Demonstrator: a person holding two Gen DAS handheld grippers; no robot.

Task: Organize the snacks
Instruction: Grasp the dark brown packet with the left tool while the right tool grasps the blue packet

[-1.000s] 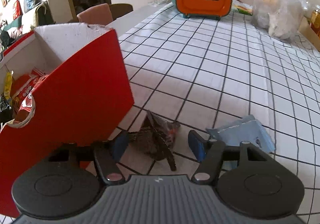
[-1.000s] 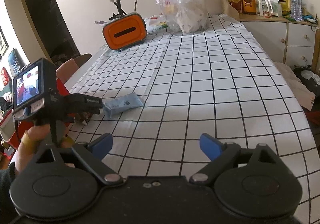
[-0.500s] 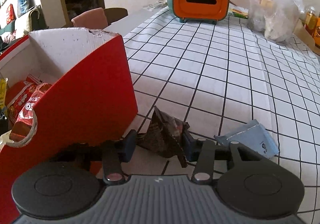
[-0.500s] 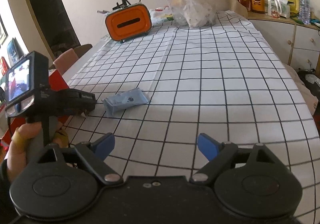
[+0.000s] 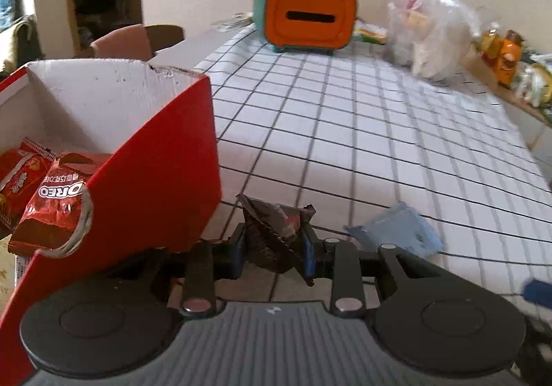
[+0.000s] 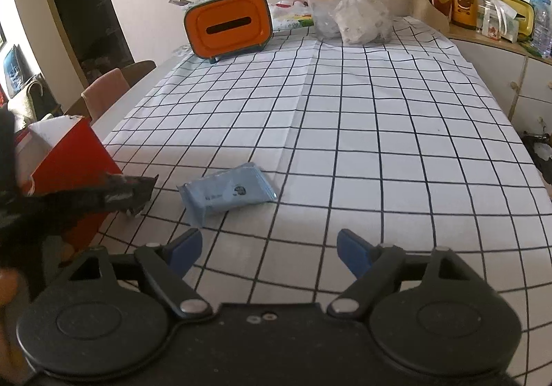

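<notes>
**A:** What is closest to the left hand-held gripper (image 5: 274, 256)?

**B:** Its two blue fingers are drawn in tight on a dark crinkled snack packet (image 5: 276, 234). The packet stands between the pads and pokes up and forward past them. It appears to be lifted just clear of the checked surface (image 5: 362, 151).

**A:** Where would that packet go?

**B:** Likely into the red box (image 5: 165, 179). It sits immediately to the left of the left hand-held gripper, its near corner almost touching the left finger. Its open top is above and left of the packet, so the move looks like up and leftward over the red wall. Red Oreo packs (image 5: 51, 206) already lie inside.

**A:** And the right hand-held gripper (image 6: 269, 249)?

**B:** Its jaws are spread wide, holding nothing, hovering over the surface.

**A:** Any snack left out?

**B:** A pale blue packet (image 6: 229, 194) lies flat just ahead and slightly left of the right hand-held gripper. Its long axis runs left to right, slightly slanted, across the fingers' line of reach. The right hand-held gripper is the free one and faces it directly; the left is also near it but occupied.

**A:** Farther away?

**B:** An orange tissue box (image 6: 227, 27) and a clear plastic bag (image 6: 345, 6), far ahead at the surface's back edge.
</notes>
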